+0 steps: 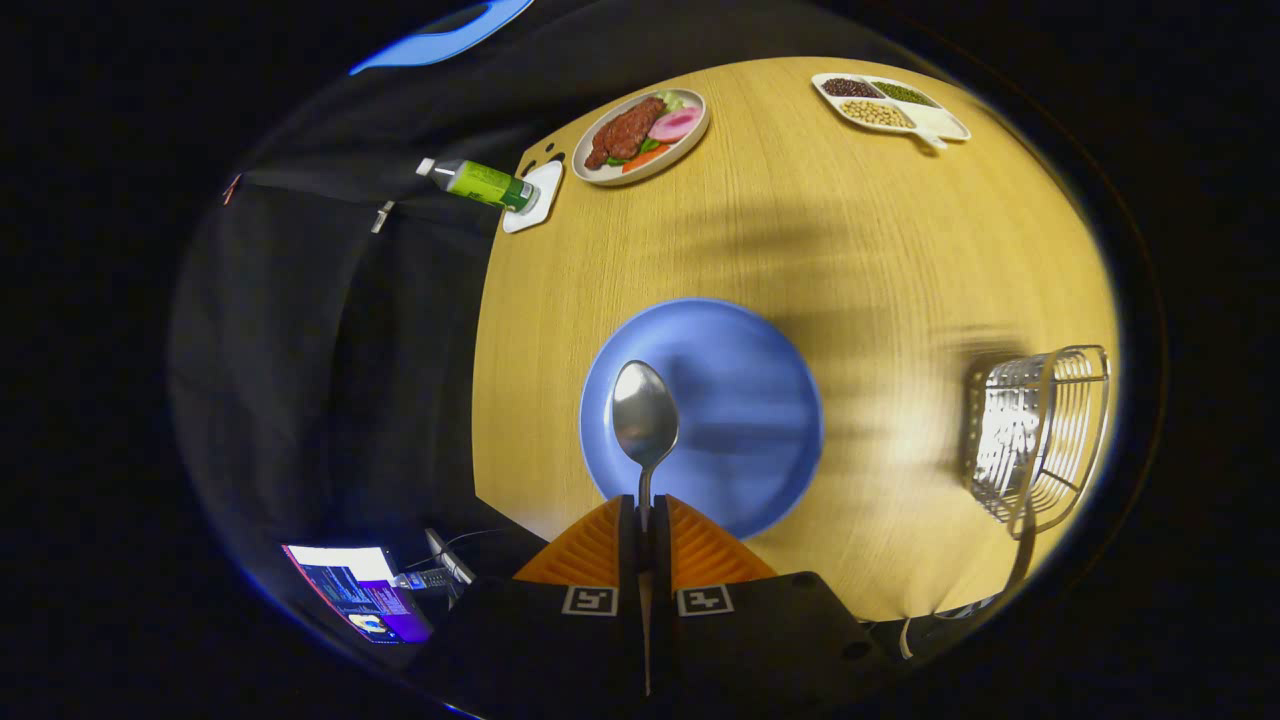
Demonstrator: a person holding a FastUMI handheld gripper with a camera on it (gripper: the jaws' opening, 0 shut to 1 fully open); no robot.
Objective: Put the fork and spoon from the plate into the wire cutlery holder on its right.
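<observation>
The gripper (645, 520), at the bottom centre of the frame, was clamped on the handle of a metal spoon (645, 425), both fingers pressed together against it, the bowl of the spoon raised over the blue plate (740, 400) in the middle of the round wooden table (800, 230). The plate itself lay bare, with no fork to be seen on it. The wire cutlery holder (1040, 435) stood at the right of the frame, well apart from the plate; whether the fork was already inside could not be told through the blurred wires. By that showing the spoon remained to be carried across and dropped in. At upper left lay a green-labelled bottle (480, 183), its lettering too small to read, beside a plate of model food (640, 135); a divided dish of beans (890, 103) sat at upper right.
</observation>
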